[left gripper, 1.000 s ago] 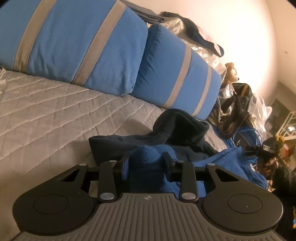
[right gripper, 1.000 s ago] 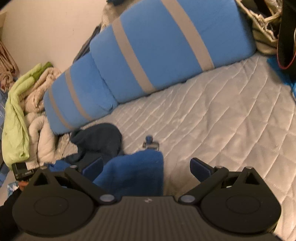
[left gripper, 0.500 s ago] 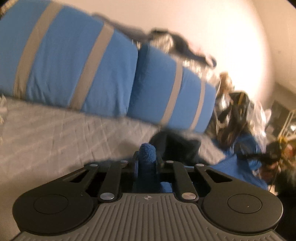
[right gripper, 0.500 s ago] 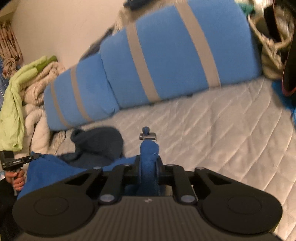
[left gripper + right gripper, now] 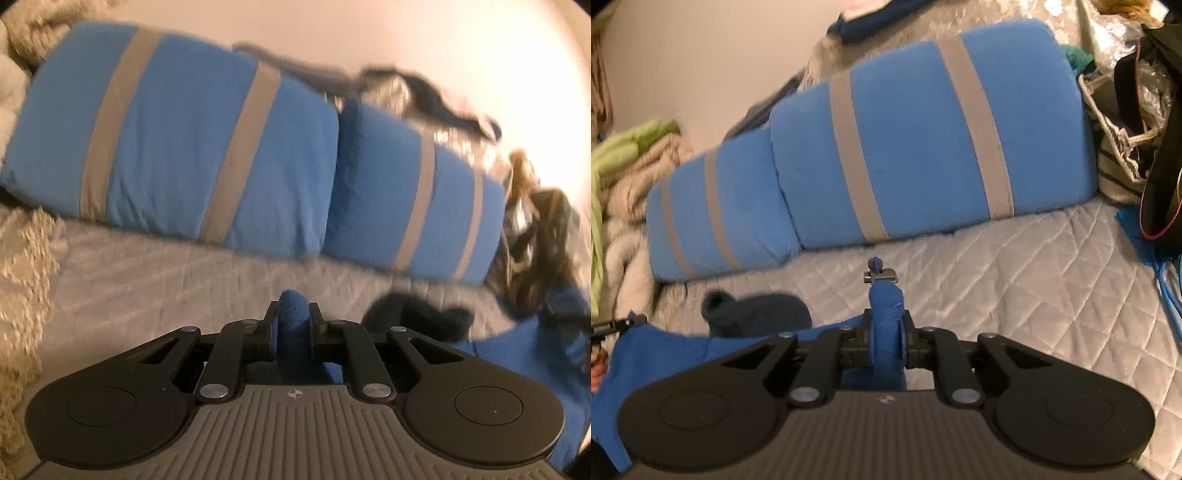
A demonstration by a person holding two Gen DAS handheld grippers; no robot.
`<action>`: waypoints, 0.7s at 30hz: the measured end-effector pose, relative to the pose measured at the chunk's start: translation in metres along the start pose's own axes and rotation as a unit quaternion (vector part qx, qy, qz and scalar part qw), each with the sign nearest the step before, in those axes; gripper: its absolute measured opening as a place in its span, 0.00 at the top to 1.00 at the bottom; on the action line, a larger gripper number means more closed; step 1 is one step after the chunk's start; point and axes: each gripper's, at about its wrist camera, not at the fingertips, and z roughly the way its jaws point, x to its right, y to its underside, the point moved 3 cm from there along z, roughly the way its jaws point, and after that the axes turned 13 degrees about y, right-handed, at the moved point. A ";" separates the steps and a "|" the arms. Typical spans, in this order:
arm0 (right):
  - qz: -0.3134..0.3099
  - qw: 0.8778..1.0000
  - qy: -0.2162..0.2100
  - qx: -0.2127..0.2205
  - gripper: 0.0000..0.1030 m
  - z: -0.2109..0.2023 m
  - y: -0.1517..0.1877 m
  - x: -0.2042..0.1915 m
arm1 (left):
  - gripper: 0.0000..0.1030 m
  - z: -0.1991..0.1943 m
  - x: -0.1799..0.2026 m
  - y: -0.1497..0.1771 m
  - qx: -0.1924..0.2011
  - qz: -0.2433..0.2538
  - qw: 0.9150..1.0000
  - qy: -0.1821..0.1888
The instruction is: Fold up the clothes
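A second ago the right gripper (image 5: 886, 325) stood spread wide over the blue fleece garment (image 5: 676, 343); now it is clamped on a bunched edge, zipper pull (image 5: 881, 275) poking past. The left gripper (image 5: 293, 321) has tightened on another fold. The fleece hangs between them above the quilted bed (image 5: 1015, 280), the dark garment (image 5: 757, 314) beneath.

Two pillows (image 5: 923, 147) lie side by side along the bed's (image 5: 1034, 288) far edge. A dark garment (image 5: 757, 314) lies before them on the bed, a fleece garment (image 5: 665, 347) nearer, beside it.
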 end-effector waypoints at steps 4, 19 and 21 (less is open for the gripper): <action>0.001 0.999 0.011 0.045 0.88 -0.007 -0.021 -0.008 | 0.87 0.008 0.002 -0.022 0.027 0.001 0.999 -0.030; -0.077 0.990 0.113 -0.027 0.88 0.066 -0.006 -0.027 | 0.86 0.095 -0.014 0.037 -0.156 0.142 0.962 -0.170; -0.085 0.989 0.116 -0.030 0.88 0.067 -0.003 -0.028 | 0.86 0.085 -0.010 0.030 -0.137 0.142 0.966 -0.164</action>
